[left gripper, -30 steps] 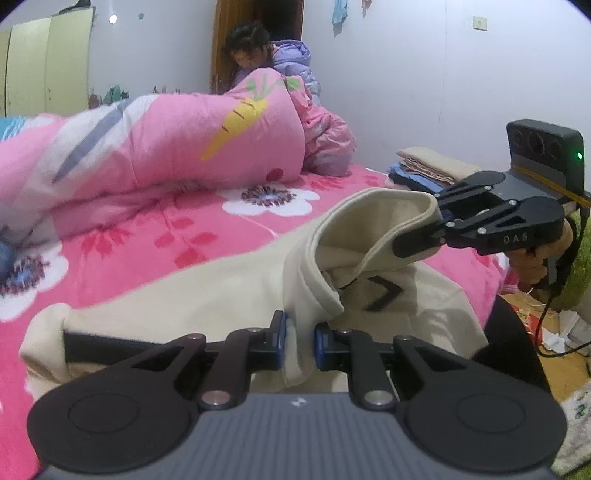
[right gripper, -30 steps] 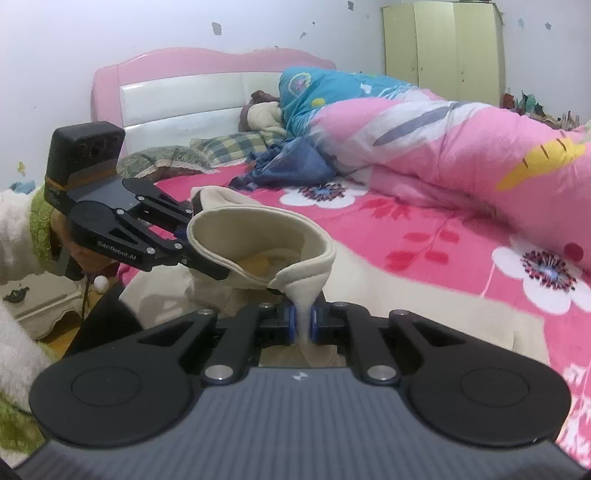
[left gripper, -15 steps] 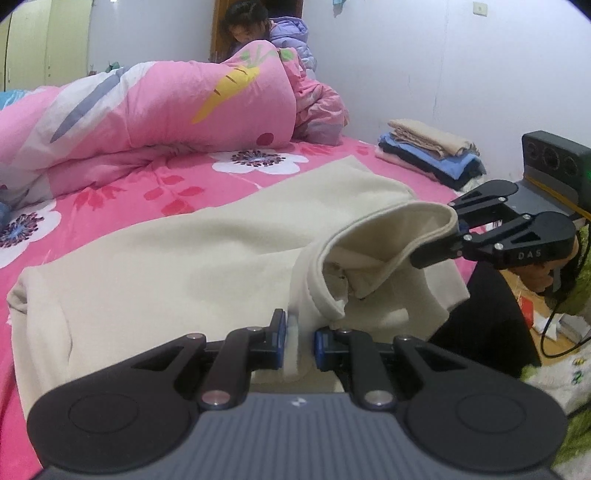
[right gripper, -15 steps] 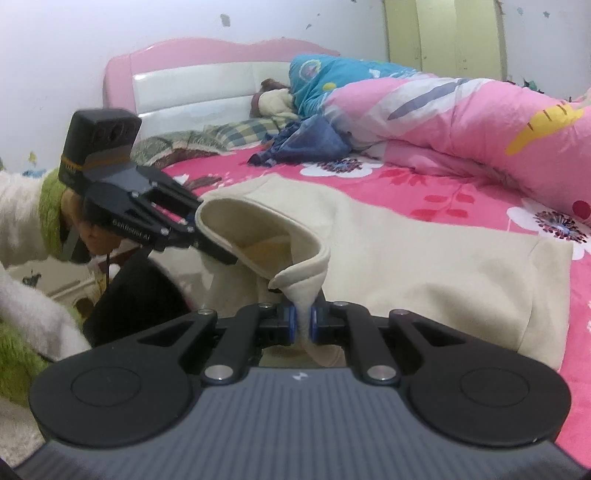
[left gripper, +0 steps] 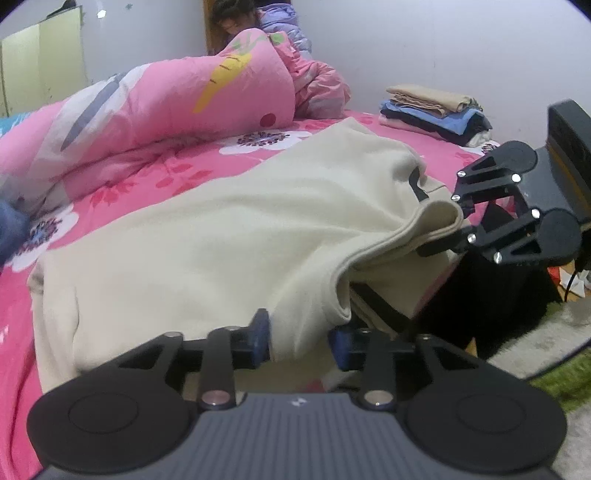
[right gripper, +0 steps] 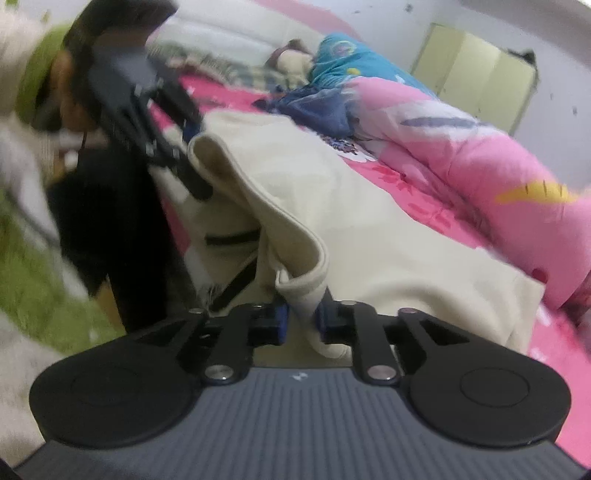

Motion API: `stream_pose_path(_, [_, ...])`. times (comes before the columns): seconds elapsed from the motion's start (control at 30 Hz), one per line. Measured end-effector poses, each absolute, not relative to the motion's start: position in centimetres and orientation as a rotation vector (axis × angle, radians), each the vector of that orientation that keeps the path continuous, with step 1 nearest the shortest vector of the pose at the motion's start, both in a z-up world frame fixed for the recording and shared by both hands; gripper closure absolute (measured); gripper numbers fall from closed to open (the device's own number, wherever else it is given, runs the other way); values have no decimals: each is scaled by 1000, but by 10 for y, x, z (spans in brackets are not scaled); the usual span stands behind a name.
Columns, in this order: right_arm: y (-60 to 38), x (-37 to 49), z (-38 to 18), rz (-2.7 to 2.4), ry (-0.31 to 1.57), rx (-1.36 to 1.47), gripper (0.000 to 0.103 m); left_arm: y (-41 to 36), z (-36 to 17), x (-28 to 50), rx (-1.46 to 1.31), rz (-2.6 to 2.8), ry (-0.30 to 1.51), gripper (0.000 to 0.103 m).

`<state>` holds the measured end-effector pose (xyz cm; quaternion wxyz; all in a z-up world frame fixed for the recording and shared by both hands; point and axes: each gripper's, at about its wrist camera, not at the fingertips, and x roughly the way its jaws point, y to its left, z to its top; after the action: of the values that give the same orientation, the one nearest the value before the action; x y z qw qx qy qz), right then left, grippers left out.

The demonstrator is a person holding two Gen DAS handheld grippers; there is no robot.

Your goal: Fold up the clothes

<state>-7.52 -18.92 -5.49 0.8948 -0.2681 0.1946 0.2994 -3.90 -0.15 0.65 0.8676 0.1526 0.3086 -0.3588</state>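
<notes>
A cream garment [left gripper: 229, 236] lies spread across the pink floral sheet [left gripper: 140, 177] of the bed, its near hem folded over at the bed's edge. In the left wrist view, the left gripper [left gripper: 299, 338] has its blue pads [left gripper: 260, 338] spread apart, with a fold of the hem lying loosely between them — released, not pinching. To the right in that view, the right gripper [left gripper: 448, 229] reaches in from the bed's edge, its black fingers at the raised corner of the hem.

In the right wrist view, which is blurred, the right gripper [right gripper: 301, 319] also has its pads parted, and a curl of cream cloth sits in the gap — the pads do not press it, so it reads as let go. The left gripper [right gripper: 192, 166] shows at the far left, beside the other end of the folded hem, with a hand [right gripper: 70, 107] and a green cuff [right gripper: 33, 85] behind it. Black straps or trim of the garment show under the raised fold.

Far behind the garment lies a bunched pink quilt [left gripper: 155, 103] with a carrot print. At the far right of the bed, in the left wrist view, stands a stack of folded clothes [left gripper: 432, 110]. A person [left gripper: 240, 18] sits beyond the quilt, by the far wall. A pale green wardrobe [right gripper: 476, 70] stands in the far corner of the right wrist view, and a green rug [right gripper: 26, 280] covers the floor near the bed.
</notes>
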Motion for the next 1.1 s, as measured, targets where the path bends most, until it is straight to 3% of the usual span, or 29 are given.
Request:
stream_pose_path(0.1, [-195, -86, -54, 623, 444, -577, 73, 10, 10, -48, 281, -735, 668, 57])
stream_pose_path(0.23, [-212, -99, -46, 586, 502, -551, 73, 35, 19, -56, 184, -699, 711, 56])
stream_pose_path(0.5, [-236, -76, 13, 628, 372, -134, 74, 31, 46, -46, 44, -713, 599, 55])
stream_pose_path(0.77, [-190, -39, -59, 581, 532, -269, 76, -2, -18, -21, 169, -634, 707, 55])
stream_pose_path(1.1, [-198, -32, -6, 662, 503, -116, 74, 73, 18, -25, -156, -514, 638, 48])
